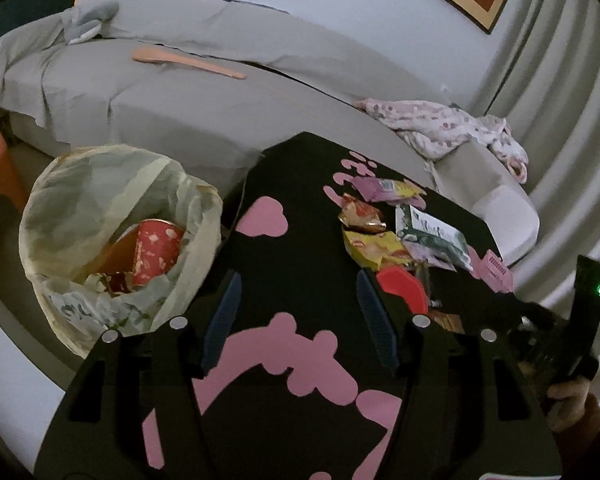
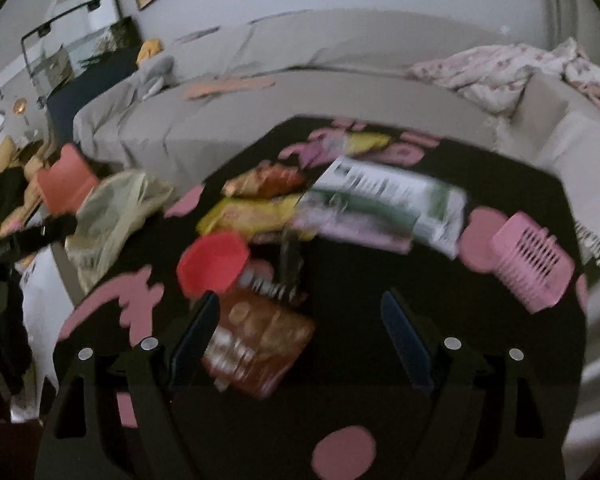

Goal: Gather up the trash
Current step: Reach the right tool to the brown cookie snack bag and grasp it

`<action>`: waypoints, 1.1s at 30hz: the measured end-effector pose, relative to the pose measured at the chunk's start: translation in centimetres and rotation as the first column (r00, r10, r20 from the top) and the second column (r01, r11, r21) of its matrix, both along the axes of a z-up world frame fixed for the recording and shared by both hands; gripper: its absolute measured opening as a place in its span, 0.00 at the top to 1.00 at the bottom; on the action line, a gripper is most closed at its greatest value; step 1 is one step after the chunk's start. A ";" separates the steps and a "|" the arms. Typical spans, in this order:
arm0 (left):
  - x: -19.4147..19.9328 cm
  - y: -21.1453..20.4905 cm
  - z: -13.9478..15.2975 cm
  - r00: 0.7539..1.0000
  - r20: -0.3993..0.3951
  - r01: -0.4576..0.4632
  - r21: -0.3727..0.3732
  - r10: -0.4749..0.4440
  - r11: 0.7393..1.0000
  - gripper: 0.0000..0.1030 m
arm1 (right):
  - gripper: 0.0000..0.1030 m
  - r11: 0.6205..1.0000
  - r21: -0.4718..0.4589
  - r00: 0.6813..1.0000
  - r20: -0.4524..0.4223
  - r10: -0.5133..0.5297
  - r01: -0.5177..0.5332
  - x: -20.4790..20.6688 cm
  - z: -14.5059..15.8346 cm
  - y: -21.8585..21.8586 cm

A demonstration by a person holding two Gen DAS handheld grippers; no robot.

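A bin lined with a pale plastic bag (image 1: pixel 100 216) stands left of the black table with pink shapes (image 1: pixel 292 216) and holds a red cup (image 1: pixel 156 252) and scraps. Wrappers lie on the table: yellow (image 1: pixel 374 246), gold (image 1: pixel 360 216), white-green (image 1: pixel 428 232) and a red lid (image 1: pixel 402 286). My left gripper (image 1: pixel 298 316) is open and empty above the table. My right gripper (image 2: pixel 300 332) is open over a brown snack wrapper (image 2: pixel 256 344), beside the red lid (image 2: pixel 212 262). The yellow wrapper (image 2: pixel 252 212), white-green packet (image 2: pixel 384 204) and bag (image 2: pixel 108 216) also show.
A grey sofa (image 1: pixel 188 112) runs behind the table with a peach strip (image 1: pixel 188 62) and a floral cloth (image 1: pixel 440 128) on it. A pink slotted box (image 2: pixel 532 260) sits at the table's right edge. An orange stool (image 2: pixel 66 180) stands left.
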State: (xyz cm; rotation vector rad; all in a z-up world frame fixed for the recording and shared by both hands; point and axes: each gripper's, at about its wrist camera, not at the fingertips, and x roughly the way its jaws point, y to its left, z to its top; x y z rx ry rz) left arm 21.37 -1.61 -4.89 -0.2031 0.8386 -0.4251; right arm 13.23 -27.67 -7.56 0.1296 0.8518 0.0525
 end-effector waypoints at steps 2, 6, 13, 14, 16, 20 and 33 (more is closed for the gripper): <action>-0.1 -0.1 -0.1 1.000 -0.004 0.005 0.003 -0.005 1.000 0.44 | 0.24 0.999 -0.010 0.999 -0.016 0.040 -0.040 0.1 -0.9 1.2; -0.2 0.1 -0.4 1.000 -0.015 0.001 0.004 -0.001 1.000 0.44 | 0.24 0.988 -0.088 0.991 -0.045 0.125 -0.128 0.9 -2.4 4.1; -0.5 0.6 -0.7 1.000 -0.026 0.000 0.010 0.000 1.000 0.43 | 0.24 0.976 -0.182 0.990 -0.092 0.107 -0.122 2.0 -4.0 3.8; -0.5 0.6 -0.8 1.000 -0.029 0.001 0.012 0.000 1.000 0.43 | 0.24 0.977 -0.185 0.992 -0.096 0.087 -0.103 1.9 -4.1 3.0; -0.4 0.5 -1.1 0.999 -0.039 -0.001 0.011 0.002 1.000 0.43 | 0.24 0.981 -0.186 0.995 -0.094 0.032 -0.049 1.3 -4.0 0.9; -0.2 -0.5 -1.8 0.998 -0.062 0.019 0.009 -0.019 1.000 0.43 | 0.24 0.987 -0.149 0.994 -0.082 -0.078 0.066 -0.7 -3.7 -3.5; -0.5 -13.4 -1.2 0.920 -0.013 0.392 0.038 -0.392 0.919 0.43 | 0.24 0.957 -0.164 0.968 -0.035 -0.248 0.239 -7.7 -2.2 -10.6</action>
